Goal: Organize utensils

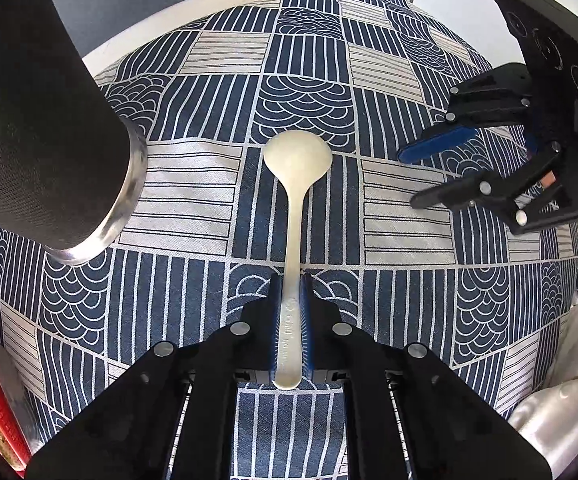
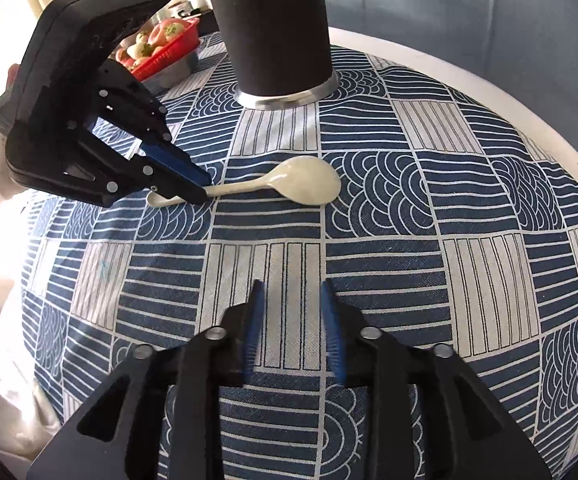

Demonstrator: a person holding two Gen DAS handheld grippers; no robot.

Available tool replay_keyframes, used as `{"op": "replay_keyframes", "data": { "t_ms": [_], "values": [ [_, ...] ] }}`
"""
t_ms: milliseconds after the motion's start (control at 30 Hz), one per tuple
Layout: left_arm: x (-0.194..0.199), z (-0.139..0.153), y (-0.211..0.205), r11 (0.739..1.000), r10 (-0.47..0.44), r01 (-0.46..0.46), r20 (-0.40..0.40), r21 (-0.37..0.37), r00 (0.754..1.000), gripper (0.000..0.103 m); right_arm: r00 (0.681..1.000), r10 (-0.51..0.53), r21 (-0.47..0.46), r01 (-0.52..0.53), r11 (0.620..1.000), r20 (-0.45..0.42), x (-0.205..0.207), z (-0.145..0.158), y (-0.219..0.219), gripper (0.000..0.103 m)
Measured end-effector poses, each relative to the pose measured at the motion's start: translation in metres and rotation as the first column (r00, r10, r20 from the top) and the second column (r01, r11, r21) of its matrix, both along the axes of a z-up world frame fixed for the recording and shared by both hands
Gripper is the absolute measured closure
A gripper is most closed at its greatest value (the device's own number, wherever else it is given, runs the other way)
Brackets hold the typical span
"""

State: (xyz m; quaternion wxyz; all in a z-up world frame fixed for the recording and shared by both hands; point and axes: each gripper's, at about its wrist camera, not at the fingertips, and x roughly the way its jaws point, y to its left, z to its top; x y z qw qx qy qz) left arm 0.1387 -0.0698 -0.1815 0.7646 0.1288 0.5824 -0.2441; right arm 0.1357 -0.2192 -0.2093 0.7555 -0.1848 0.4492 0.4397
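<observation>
A cream spoon (image 1: 292,216) is seen lying flat on the patterned cloth (image 1: 193,188) of the worktop, bowl toward 12 o'clock in the left wrist view, handle end clamped between the blue pads of the left hand-held gripper (image 1: 291,280), which is closed narrow on it. The right hand-held gripper (image 2: 292,292) is held partly open over bare cloth with nothing between its pads; the spoon lies well apart from it, toward 12 o'clock. A tall black holder (image 2: 275,28) with a metal base ring stands beyond the spoon, at 11 o'clock in the left view (its mouth is out of frame, so contents cannot be told). A red basket (image 2: 165,54) of produce is noted at the far edge. Judged risks: the grip sits near the very end of a smooth, glossy handle, so the heavier bowl may swing or slip once lifted; the cloth could be snagged by the fingertips and dragged; the holder could be knocked if the spoon is carried in low.
</observation>
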Motion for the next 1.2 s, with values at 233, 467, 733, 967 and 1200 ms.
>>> {"op": "replay_keyframes", "data": {
  "t_ms": [233, 467, 733, 967, 1200],
  "values": [
    [-0.02, 0.0, 0.005, 0.999, 0.036, -0.036, 0.0, -0.003, 0.999, 0.094, 0.996, -0.081, 0.051, 0.083, 0.995, -0.039, 0.0, 0.006, -0.012, 0.051],
    [-0.041, 0.01, 0.015, 0.995, 0.094, -0.094, -0.014, -0.041, 0.995, 0.094, 0.945, -0.218, 0.183, 0.265, 0.947, -0.243, 0.014, 0.003, -0.007, 0.043],
    [-0.063, 0.017, 0.005, 0.988, 0.132, -0.133, -0.024, -0.08, 0.991, 0.094, 0.865, -0.229, 0.211, 0.35, 0.913, -0.446, 0.004, -0.009, 0.018, 0.043],
    [-0.084, 0.02, -0.001, 0.987, 0.131, -0.133, -0.026, -0.093, 0.991, 0.101, 0.78, -0.291, 0.219, 0.474, 0.853, -0.554, 0.008, -0.017, 0.023, 0.086],
    [-0.096, 0.023, -0.005, 0.99, 0.117, -0.118, -0.014, -0.083, 0.993, 0.103, 0.743, -0.279, 0.266, 0.522, 0.81, -0.608, 0.008, -0.014, 0.017, 0.099]
  ]
}}
